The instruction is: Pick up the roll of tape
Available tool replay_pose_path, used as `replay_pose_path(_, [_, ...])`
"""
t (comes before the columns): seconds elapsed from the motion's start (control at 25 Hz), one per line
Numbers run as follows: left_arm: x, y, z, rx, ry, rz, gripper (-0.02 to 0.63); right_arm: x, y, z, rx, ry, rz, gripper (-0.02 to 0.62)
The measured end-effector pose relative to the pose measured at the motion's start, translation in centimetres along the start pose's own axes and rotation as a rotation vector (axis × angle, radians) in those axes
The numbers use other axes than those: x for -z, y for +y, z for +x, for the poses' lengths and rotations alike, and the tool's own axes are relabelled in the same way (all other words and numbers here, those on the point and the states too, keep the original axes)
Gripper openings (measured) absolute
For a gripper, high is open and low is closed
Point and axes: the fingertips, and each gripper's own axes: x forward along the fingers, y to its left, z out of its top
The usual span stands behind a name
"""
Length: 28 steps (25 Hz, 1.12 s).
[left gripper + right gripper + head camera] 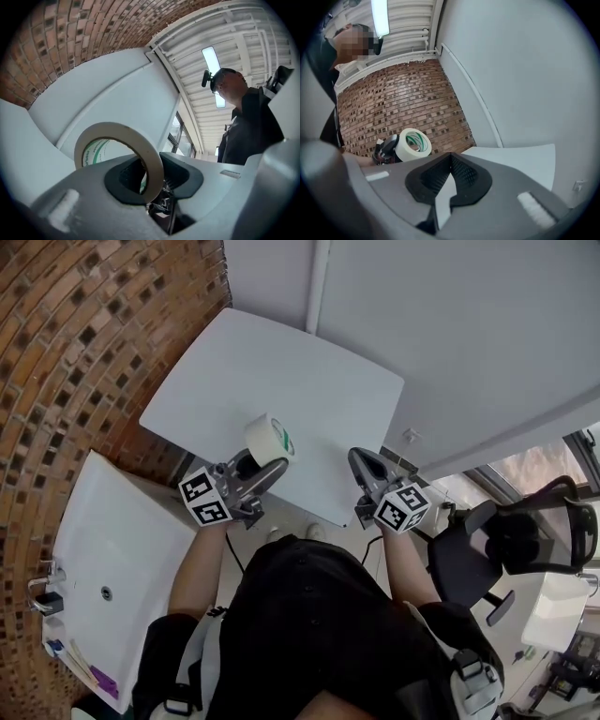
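A white square table (281,371) stood by a red brick wall (84,334); the left gripper (265,465) clamped a cream roll of tape (270,436) — lower rim hidden — while the right gripper (360,463) held its jaws together, empty.

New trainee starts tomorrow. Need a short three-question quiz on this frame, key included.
1. Pick one: the roll of tape is (A) lying flat on the white table, (B) clamped in the left tool, (C) clamped in the right tool.
2. True or false: the right tool holds nothing.
3. Fill in: the wall to the left of the table is made of ___.
Key: 1 B; 2 true; 3 brick.
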Motion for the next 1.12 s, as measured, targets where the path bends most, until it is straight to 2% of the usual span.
replay_pose_path(0.24, [-0.8,-1.6,-4.1,0.006,-0.047,-0.048,0.101,1.1,2.1,-1.9,0.065,-0.029,0.054,0.005])
replay_pose_path(0.36, [-0.7,-2.8,-4.4,0.040,-0.040,-0.036,0.103,1.1,2.6,-4.1,0.106,-0.011,0.011,0.005])
replay_pose_path(0.52, [-0.9,-3.9,-3.6,0.109,-0.057,-0.032,0.103,-1.1,3.5,-6.0,0.160,-0.046,-0.053,0.005])
replay_pose_path(0.68, [0.2,-5.4,-3.0,0.148,-0.052,-0.078,0.101,-0.7,4.0,-8.5,0.193,-0.079,-0.049,0.005])
replay_pose_path(0.84, [0.1,-7.1,-3.8,0.186,-0.085,-0.129,0.101,0.6,4.9,-10.2,0.180,-0.094,-0.031,0.005])
replay_pose_path(1.12, [0.6,-10.4,-4.4,0.145,-0.149,-0.117,0.101,0.4,7.0,-13.5,0.128,-0.125,-0.049,0.005])
